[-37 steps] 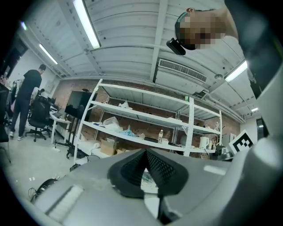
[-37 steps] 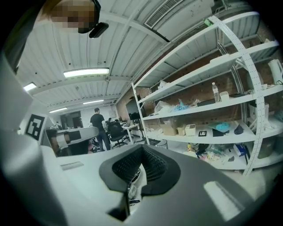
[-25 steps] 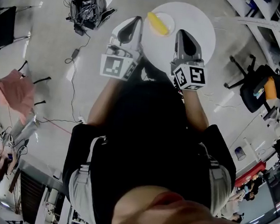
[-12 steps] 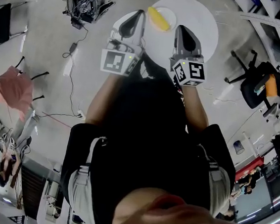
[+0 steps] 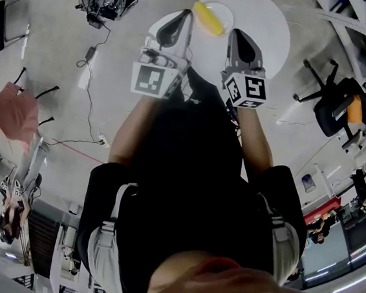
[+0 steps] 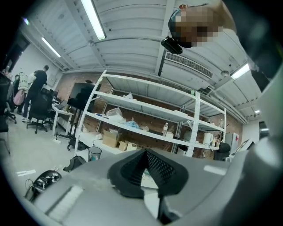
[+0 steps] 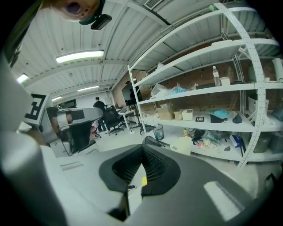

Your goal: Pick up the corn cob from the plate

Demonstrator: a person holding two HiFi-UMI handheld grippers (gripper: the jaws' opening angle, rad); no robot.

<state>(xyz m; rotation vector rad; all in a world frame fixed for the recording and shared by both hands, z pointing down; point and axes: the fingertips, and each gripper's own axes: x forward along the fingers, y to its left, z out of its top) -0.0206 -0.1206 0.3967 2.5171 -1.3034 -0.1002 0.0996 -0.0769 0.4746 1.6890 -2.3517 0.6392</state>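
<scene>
Ahead, corn cob (image 5: 209,19) between left hand-held gripper (image 5: 185,15), right hand-held gripper (image 5: 237,35), both clenched

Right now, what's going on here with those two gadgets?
A person stands over a round table, holding a left tool and a right tool. Both are shut and empty, pointing toward a corn cob that lies on a plate. The cob has not been picked up yet.

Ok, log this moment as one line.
left gripper: shut, empty | right gripper: shut, empty | corn cob: on plate, not gripped
</scene>
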